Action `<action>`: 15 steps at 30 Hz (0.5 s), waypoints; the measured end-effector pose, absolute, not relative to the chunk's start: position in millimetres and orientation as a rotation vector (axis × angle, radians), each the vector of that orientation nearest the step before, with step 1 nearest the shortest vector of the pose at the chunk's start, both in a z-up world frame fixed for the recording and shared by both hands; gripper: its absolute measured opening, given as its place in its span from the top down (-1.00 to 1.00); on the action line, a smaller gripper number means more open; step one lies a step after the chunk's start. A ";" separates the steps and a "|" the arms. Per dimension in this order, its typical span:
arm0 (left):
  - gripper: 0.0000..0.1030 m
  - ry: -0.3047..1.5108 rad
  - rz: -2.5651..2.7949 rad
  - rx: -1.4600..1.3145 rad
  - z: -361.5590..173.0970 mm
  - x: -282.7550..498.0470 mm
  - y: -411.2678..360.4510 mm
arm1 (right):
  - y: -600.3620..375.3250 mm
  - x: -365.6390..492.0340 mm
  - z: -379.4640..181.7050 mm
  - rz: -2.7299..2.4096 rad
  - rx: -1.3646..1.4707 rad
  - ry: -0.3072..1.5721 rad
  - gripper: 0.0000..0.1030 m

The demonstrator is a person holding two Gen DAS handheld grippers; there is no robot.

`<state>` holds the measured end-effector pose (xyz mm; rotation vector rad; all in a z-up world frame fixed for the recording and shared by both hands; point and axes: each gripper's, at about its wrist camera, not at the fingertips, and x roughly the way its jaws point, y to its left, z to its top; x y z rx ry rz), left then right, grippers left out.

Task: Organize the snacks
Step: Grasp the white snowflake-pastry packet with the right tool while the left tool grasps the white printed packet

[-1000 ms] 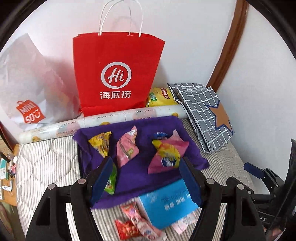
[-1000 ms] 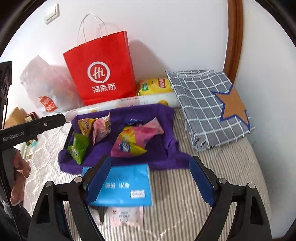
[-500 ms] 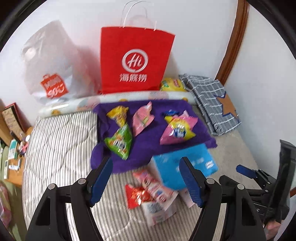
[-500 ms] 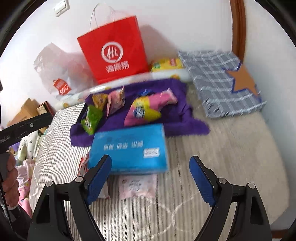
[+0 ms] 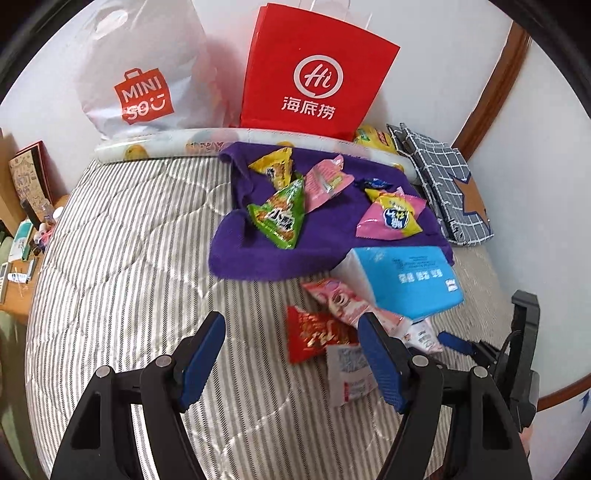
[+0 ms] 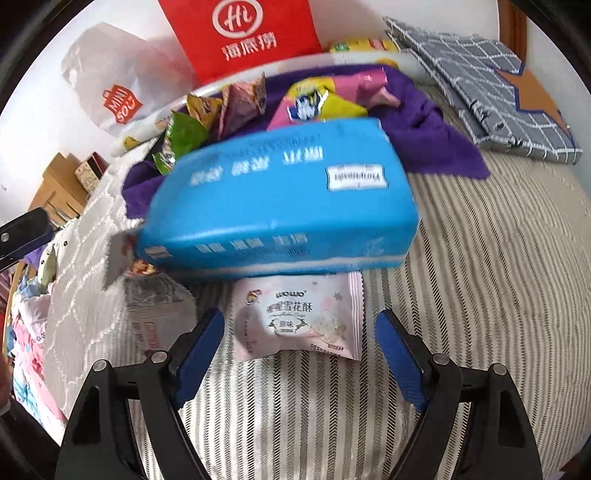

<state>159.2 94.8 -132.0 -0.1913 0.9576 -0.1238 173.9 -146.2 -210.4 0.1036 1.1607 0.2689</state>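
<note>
Both tools, left tool (image 5: 291,365) and right tool (image 6: 301,354), spread empty over the striped mattress (image 5: 122,266) by white walls (image 5: 424,22).

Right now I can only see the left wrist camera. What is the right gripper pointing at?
Observer: A pale pink snack packet, lying flat on the striped bedcover just ahead of the right gripper.
Operator: Is it grabbing it yet?
Observer: No. Its jaws stand open on either side of the packet and do not pinch it.
Operator: What's behind the packet?
Observer: The blue pack, right against the packet's far edge.
</note>
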 end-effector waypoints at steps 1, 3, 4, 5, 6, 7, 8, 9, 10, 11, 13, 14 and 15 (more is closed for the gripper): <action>-0.41 0.958 -0.124 -0.190 -132.7 158.8 96.2 | -142.5 172.1 -211.2 0.277 0.087 1.149 -0.70; -0.41 0.958 -0.118 -0.192 -135.1 157.6 99.4 | -136.1 172.2 -214.6 0.277 0.048 1.153 -0.72; -0.41 0.960 -0.114 -0.195 -136.6 157.3 100.8 | -131.6 171.6 -215.7 0.265 0.017 1.147 -0.73; -0.41 0.965 -0.113 -0.199 -138.9 157.1 102.1 | -125.8 170.7 -217.5 0.252 -0.024 1.142 -0.74; -0.41 0.968 -0.112 -0.202 -140.3 157.0 102.7 | -122.1 170.3 -219.0 0.239 -0.047 1.139 -0.75; -0.41 0.973 -0.111 -0.204 -143.1 156.5 103.3 | -121.2 170.2 -219.2 0.228 -0.052 1.129 -0.74; -0.41 0.976 -0.110 -0.205 -145.0 156.1 103.5 | -121.3 169.5 -219.9 0.213 -0.047 1.117 -0.70; -0.41 0.979 -0.110 -0.204 -147.2 155.5 103.3 | -122.0 169.5 -219.9 0.197 -0.045 1.106 -0.66; -0.41 0.987 -0.111 -0.202 -150.7 154.8 102.2 | -123.3 169.6 -219.2 0.182 -0.048 1.095 -0.54; -0.41 0.994 -0.113 -0.199 -153.4 154.4 100.7 | -124.7 170.1 -218.8 0.177 -0.049 1.091 -0.47; -0.41 1.004 -0.120 -0.191 -158.3 153.7 97.4 | -128.2 168.7 -216.8 0.179 -0.057 1.085 -0.29; -0.41 1.007 -0.122 -0.187 -160.0 152.7 95.5 | -130.1 167.3 -215.4 0.181 -0.062 1.080 -0.14; -0.41 1.011 -0.124 -0.183 -161.7 151.9 93.1 | -132.5 166.6 -214.3 0.187 -0.061 1.078 -0.09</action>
